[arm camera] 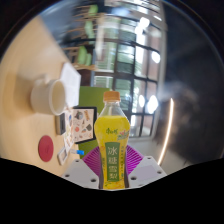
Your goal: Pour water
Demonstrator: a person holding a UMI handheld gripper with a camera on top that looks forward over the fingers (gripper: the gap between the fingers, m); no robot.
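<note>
There, the gripper (113, 172) pinched a tall plastic bottle (112, 140) of yellow drink, orange-capped, upright between its magenta pads (92, 160). Beyond the fingers to the left a round white mug (47, 95) stood on the smooth pale table (25, 120), near a flat red disc (46, 147).

- The bottle (113, 140) in the lower middle of the frame looks like clear, glossy plastic, with a smooth orange cap and a shiny yellow-green printed label.
- The gripper (112, 168) at the bottom shows matt magenta pads (93, 160) at either side of the bottle.
- The table (25, 95) at the left has a smooth, pale, matt top.
- The cup (48, 95) at the left looks white and glossy, like ceramic.
- The windows (140, 50) in the upper right are shiny glass in dark frames.
</note>
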